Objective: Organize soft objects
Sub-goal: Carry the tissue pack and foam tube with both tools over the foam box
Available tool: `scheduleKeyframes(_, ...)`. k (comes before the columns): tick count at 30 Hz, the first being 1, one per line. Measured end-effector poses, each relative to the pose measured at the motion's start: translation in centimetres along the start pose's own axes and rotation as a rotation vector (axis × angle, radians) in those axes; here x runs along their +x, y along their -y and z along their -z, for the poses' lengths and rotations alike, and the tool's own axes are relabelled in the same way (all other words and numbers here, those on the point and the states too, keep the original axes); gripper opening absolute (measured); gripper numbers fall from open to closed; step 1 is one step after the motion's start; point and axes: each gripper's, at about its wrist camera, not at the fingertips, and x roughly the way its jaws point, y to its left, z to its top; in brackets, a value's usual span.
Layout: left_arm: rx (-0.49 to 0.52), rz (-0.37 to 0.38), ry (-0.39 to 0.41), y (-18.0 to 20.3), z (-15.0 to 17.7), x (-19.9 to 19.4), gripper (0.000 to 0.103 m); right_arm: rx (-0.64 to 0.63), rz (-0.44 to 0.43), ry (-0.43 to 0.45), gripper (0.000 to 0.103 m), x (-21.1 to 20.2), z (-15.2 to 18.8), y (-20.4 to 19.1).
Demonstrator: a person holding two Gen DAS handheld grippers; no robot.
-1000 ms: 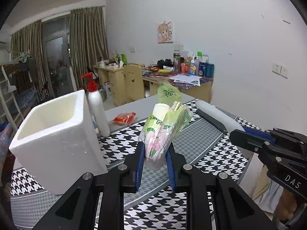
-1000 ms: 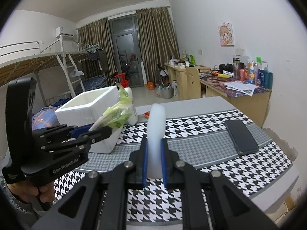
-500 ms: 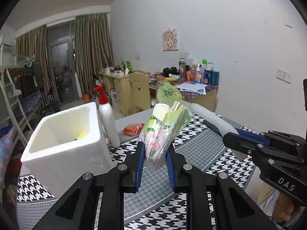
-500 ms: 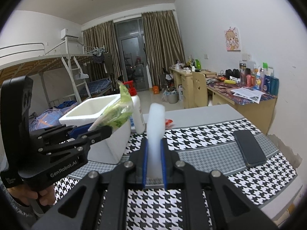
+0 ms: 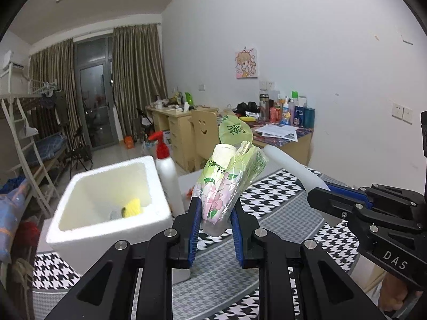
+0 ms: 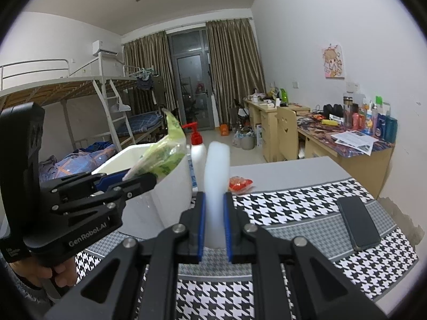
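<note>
My left gripper [image 5: 213, 229] is shut on a green and pink flowered tissue pack [image 5: 225, 184], held up in the air to the right of the white foam box [image 5: 80, 229]. A yellow object [image 5: 132, 206] lies inside that box. My right gripper [image 6: 214, 228] is shut on a white foam pad [image 6: 216, 186], which stands upright between the blue pads. In the right wrist view the left gripper [image 6: 138, 180] with the tissue pack [image 6: 162, 154] hangs at the left, over the near edge of the foam box [image 6: 170, 200]. The right gripper [image 5: 320, 200] shows at the right of the left wrist view.
A white spray bottle with a red top [image 6: 197, 154] stands behind the foam box. A small red packet [image 6: 239, 183] lies on the grey table beyond the houndstooth cloth [image 6: 307, 202]. A black phone [image 6: 357, 222] rests on the cloth at the right. Desks, a chair and bunk beds stand behind.
Both grippers have risen with their loads and tilted up; the foam box's inside with the yellow object has come into the left wrist view. Neither grip has changed.
</note>
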Motion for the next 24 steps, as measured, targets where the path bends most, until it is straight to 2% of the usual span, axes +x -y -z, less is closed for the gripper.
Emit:
scheduleKeyframes(15,-0.019,-0.076,0.033,-2.8,-1.0,-0.2,0.024,-0.037,-0.011,0.026,0.016,2.1,-1.9,-2.5)
scheduleKeyframes(24,-0.064,-0.147,0.049,-5.0,-1.3,-0.3,0.024,-0.067,-0.049,0.019,0.016,3.4,-2.9,-3.9)
